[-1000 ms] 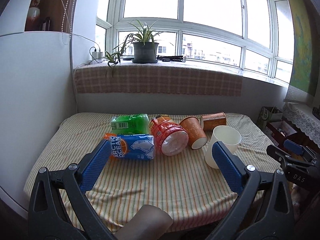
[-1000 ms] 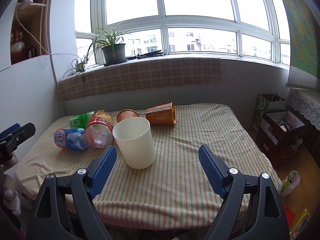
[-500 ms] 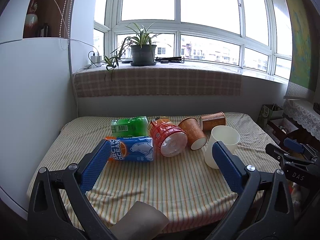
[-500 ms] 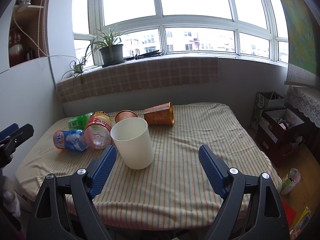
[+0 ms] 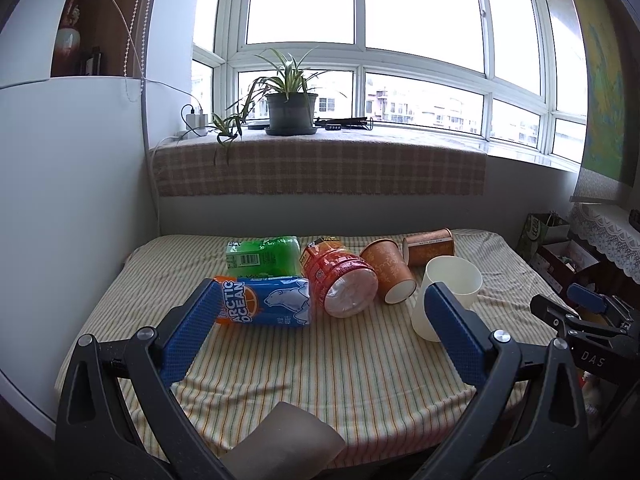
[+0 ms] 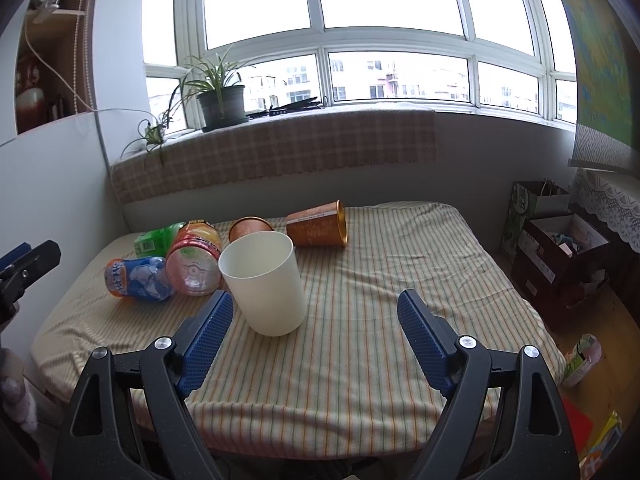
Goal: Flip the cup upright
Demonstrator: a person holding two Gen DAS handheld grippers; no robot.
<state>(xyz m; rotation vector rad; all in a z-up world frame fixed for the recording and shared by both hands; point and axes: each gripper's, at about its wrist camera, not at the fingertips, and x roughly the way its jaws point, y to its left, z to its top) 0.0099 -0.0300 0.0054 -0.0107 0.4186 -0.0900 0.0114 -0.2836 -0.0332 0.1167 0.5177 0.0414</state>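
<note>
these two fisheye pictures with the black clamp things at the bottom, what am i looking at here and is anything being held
Each picture comes from a camera mounted on a handheld two-finger gripper; a person carries one per hand. The black arms with blue pads are the gripper's own fingers.

The left gripper and right gripper are both open and hold nothing.

On the striped tablecloth a white cup stands upright. An orange paper cup lies on its side, and a second orange cup lies tipped beside it. Also lying down: a blue Arctic Ocean bottle, a red-labelled bottle and a green bottle. A potted plant sits on the windowsill.
</note>
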